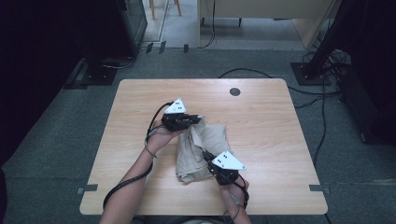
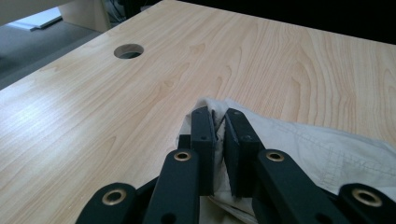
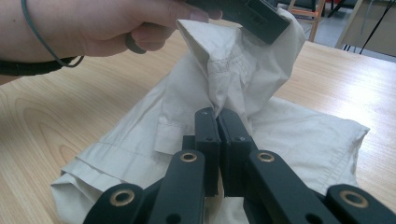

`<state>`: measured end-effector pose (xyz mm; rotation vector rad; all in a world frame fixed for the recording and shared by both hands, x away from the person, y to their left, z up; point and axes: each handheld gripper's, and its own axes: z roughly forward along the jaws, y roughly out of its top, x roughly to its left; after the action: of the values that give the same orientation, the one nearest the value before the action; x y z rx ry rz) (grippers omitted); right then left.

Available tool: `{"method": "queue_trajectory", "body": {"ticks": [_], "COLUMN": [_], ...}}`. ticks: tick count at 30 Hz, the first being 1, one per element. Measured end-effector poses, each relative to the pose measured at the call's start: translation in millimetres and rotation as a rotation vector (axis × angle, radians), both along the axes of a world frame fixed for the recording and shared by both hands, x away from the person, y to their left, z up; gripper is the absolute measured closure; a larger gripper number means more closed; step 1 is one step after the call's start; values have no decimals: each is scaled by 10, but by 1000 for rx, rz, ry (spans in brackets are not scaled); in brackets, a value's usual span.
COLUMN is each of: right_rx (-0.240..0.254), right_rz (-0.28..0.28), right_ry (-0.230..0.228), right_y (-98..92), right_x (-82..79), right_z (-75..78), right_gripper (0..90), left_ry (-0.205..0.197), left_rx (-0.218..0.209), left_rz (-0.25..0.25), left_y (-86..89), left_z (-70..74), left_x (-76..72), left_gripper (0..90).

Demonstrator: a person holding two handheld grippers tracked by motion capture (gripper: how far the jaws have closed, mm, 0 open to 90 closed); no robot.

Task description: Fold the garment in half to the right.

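A beige garment [image 1: 201, 151], a shirt or something like it, lies bunched near the middle of the wooden table [image 1: 261, 116], a little toward the person's side. One part of it is lifted off the tabletop. The left gripper [image 1: 195, 120] has its jaws pinched together on a fold at the far upper end of the cloth, and in the left gripper view the fabric is squeezed into the narrow slit between the two black jaws. The right gripper [image 1: 208, 156] is clamped on the cloth too, lower down on the near side; in its own view the jaws meet on a gathered ridge of fabric that rises toward the left hand [image 3: 93, 28]. A cuff or hem with stitching hangs beside that ridge. The two grippers sit near each other. A round cable hole [image 1: 235, 92] sits in the table's far part, well apart from the garment.
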<state>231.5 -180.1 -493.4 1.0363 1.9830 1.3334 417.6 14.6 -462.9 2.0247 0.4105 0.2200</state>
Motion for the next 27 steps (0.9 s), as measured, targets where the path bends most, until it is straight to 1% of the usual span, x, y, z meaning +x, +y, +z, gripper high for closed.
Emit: {"method": "queue_trajectory", "body": {"ticks": [5, 7, 13, 19, 22, 27], "right_rx": [-2, -9, -13, -21, -26, -48], "right_rz": [-2, -2, -5, -6, -6, -5], "right_ry": [12, 10, 28, 37, 43, 59], "right_y": [-30, -37, -57, -76, -88, -98], "right_x": [14, 12, 34, 45, 47, 41], "right_z": [-25, -33, -76, -81, -91, -101], "right_gripper": [875, 875, 874, 872, 871, 870], "left_ry": [11, 13, 16, 22, 21, 22], "left_rx": [-8, -5, 8, 10, 21, 32], "left_rz": [2, 1, 1, 1, 1, -6], "left_y": [-9, -17, -50, -67, -92, -132], "left_z": [-41, -53, -102, -120, -128, -145], "left_x": [12, 15, 26, 35, 35, 36], "left_gripper": [832, 832, 829, 829, 829, 828]}}
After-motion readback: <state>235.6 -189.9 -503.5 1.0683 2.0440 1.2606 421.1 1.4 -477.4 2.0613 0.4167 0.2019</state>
